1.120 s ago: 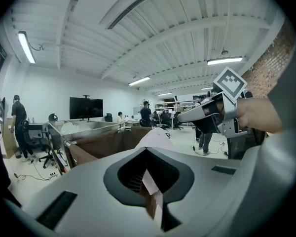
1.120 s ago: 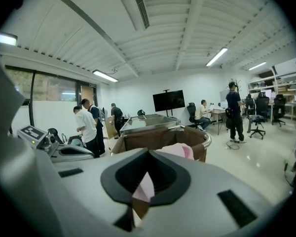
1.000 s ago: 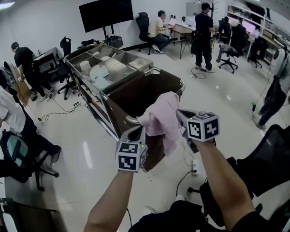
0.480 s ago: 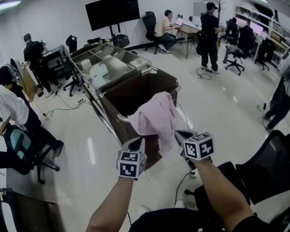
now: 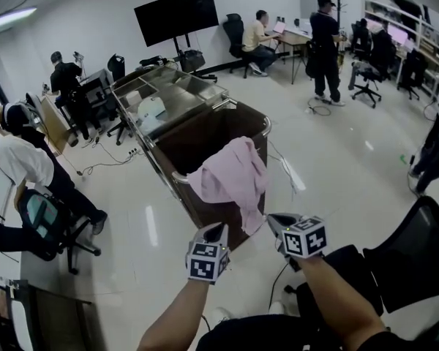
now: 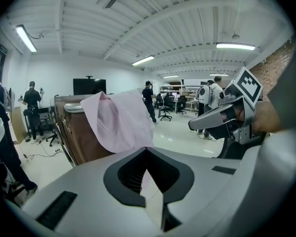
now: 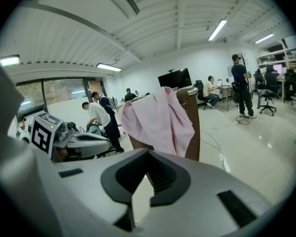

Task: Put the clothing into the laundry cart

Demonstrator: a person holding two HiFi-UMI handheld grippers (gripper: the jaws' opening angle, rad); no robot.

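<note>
A pink garment [image 5: 233, 175] hangs draped over the near rim of the laundry cart [image 5: 202, 139], a brown bag in a metal frame; part of it falls down the outer wall. My left gripper [image 5: 218, 229] and right gripper [image 5: 272, 219] are low in front of the cart, side by side, both shut with nothing between their jaws. In the left gripper view the garment [image 6: 119, 120] hangs just beyond the left gripper [image 6: 147, 148], with the cart [image 6: 75, 139] behind it. The right gripper view shows the garment [image 7: 160, 118] on the cart [image 7: 193, 132] beyond the right gripper [image 7: 148, 152].
A metal trolley top [image 5: 168, 97] with trays adjoins the cart's far side. Black office chairs stand at the right [image 5: 402, 262] and left [image 5: 47, 221]. Several people sit or stand at desks around the room. A cable [image 5: 278, 276] lies on the white floor.
Both grippers have sunk and drawn back toward me, away from the garment. The pink garment stays draped on the cart's rim.
</note>
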